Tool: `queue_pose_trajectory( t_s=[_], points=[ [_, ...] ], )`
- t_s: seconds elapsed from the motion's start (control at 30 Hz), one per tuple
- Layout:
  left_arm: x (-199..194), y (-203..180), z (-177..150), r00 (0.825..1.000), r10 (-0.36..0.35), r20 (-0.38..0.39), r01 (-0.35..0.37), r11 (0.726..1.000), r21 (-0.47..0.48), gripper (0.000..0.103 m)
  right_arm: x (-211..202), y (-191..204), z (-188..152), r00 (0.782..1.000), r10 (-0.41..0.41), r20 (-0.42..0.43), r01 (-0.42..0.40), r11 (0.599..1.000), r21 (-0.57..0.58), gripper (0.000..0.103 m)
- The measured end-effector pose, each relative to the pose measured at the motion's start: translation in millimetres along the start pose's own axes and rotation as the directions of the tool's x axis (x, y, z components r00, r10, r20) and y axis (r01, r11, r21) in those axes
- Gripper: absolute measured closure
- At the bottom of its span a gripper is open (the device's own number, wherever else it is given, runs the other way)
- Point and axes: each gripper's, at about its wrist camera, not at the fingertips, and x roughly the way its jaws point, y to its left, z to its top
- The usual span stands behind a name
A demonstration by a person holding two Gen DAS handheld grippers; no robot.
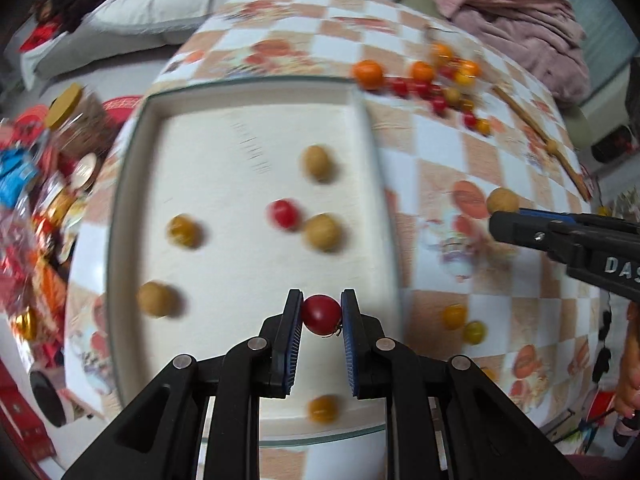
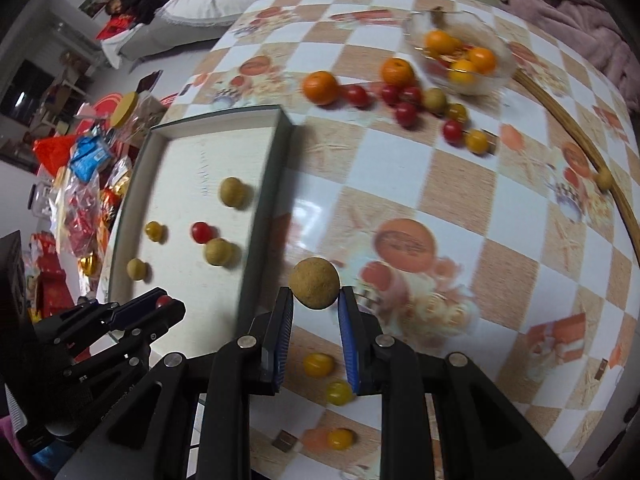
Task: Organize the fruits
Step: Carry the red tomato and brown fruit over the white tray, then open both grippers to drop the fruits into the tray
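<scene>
Two grippers loaded | left gripper point(image 1: 321, 314) clenches glossy round red cherry tomato point(image 1: 321, 315) | right gripper point(image 2: 316, 300) clenches rough tan round longan point(image 2: 314, 283)

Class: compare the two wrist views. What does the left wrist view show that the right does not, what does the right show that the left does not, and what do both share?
Only the left wrist view shows the yellow tomato at the tray's near end, below the left gripper, which is shut on a red tomato.

Only the right wrist view clearly shows the glass bowl around the oranges, and a yellow tomato near the table's front edge.

Both show the white tray with fruit in it, the loose fruit beyond it, and the right gripper holding a longan.
</scene>
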Motion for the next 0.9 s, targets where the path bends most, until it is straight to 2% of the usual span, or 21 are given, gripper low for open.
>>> queue_pose_trajectory(
  t_s=[0.33, 0.6, 0.77, 0.8, 0.87, 0.9],
  points=[
    [18.3, 59.4, -24.2, 0.994, 0.093, -0.051, -0.097, 0.992, -0.084, 0.082, 38.0, 63.8, 11.1, 0.997, 0.039, -0.069, -0.046, 0.994, -0.103, 0.078],
    [31.1, 71.5, -34.3, 0.99, 0.124, -0.069, -0.129, 0.989, -0.073, 0.082, 74.8, 89.7, -2.7, 0.988, 0.023, -0.155, -0.047, 0.987, -0.154, 0.078],
    [31.6, 63.9, -34.2, 0.985, 0.163, -0.058, -0.164, 0.986, -0.017, 0.081, 90.2, 95.7, -6.5, 0.983, 0.011, -0.186, -0.041, 0.987, -0.158, 0.077],
    [31.3, 64.4, -33.8, 0.984, 0.167, -0.058, -0.168, 0.986, -0.015, 0.079, 92.5, 96.4, -6.7, 0.981, 0.017, -0.194, -0.047, 0.987, -0.153, 0.076],
    [29.9, 65.2, -33.8, 0.979, 0.195, -0.057, -0.196, 0.98, -0.015, 0.062, 96.5, 96.6, -7.3, 0.977, 0.015, -0.211, -0.048, 0.988, -0.15, 0.059],
    [28.1, 64.6, -34.3, 0.979, 0.196, -0.057, -0.198, 0.98, -0.021, 0.036, 96.5, 97.5, -7.8, 0.977, 0.029, -0.209, -0.061, 0.987, -0.149, 0.053]
  ],
)
